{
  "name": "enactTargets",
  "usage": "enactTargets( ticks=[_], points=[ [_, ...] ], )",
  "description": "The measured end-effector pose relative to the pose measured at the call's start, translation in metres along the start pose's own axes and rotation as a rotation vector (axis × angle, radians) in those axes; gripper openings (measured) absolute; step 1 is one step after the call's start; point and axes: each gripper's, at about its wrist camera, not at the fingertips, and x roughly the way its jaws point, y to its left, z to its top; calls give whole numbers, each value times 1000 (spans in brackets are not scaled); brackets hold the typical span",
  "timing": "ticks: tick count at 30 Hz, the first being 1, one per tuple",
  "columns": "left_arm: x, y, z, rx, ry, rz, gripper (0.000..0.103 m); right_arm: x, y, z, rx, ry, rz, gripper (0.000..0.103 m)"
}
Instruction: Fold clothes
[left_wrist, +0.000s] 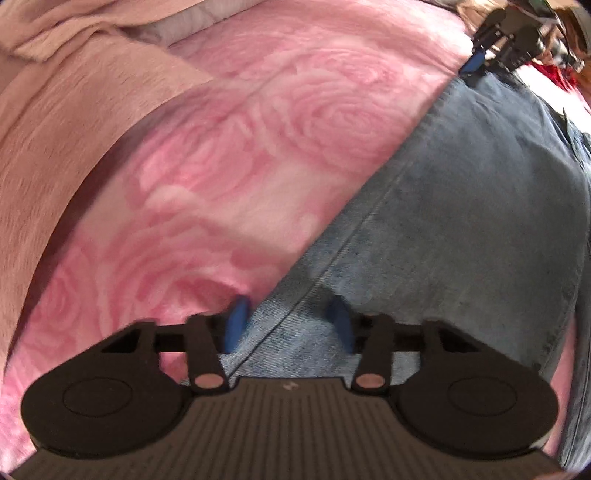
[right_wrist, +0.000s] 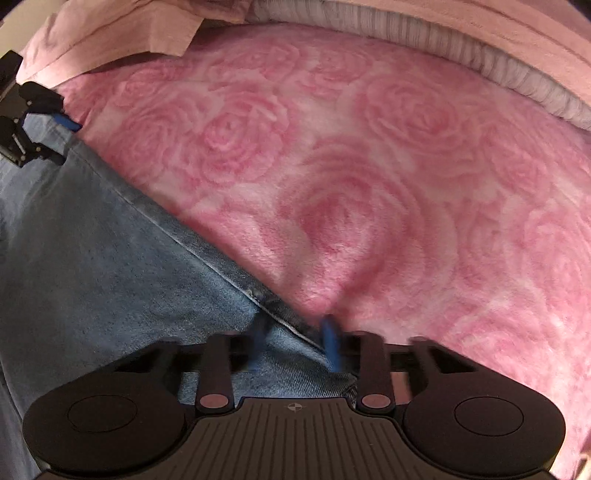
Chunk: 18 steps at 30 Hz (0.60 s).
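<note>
— Any words or numbers to read here?

— None I can make out. The ribbed plate (right_wrist: 295, 435) of my right claw (right_wrist: 295, 341), near the lens, carries a small round crosshair mark (right_wrist: 294, 407). My left claw (left_wrist: 288, 321) has a tiny pale mark (left_wrist: 289, 385) in the same spot, too blurred to read.

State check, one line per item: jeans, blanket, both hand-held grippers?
jeans: spread flat on the blanket, seamed edge running between both sets of fingers.
blanket: pink rose pattern, lying under the jeans, dented beside the fingers.
left hand-held gripper: partly closed, straddling the jeans edge; pads not clearly pinching.
right hand-held gripper: nearly closed over the jeans edge; blurred, grip looks likely.
</note>
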Motion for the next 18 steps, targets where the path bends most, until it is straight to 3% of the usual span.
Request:
enactTargets(
  ticks=[2, 7, 11, 14, 16, 18],
  points=[
    [-5, -10, 2, 50, 9, 20, 9, -10, 12, -5, -28, -29, -42, 10],
    [-44, -47, -4, 80, -55, 180, 6, -52, 50, -21, -71, -146, -160, 8],
    [-107, -84, -26, -61, -177, 272, 6, -105, 100, -54, -126, -251, -269, 8],
    [-163, -132, -61, -201, -242, 282, 6, -149, 145, -92, -157, -312, -330, 8],
    [-192, -169, -89, -309, -255, 268, 6, -176, 176, -126, -120, -316, -324, 8],
    [-209, -213, -121, -433, -226, 244, 7, -191, 206, -159, -101, -266, -307, 8]
  ],
)
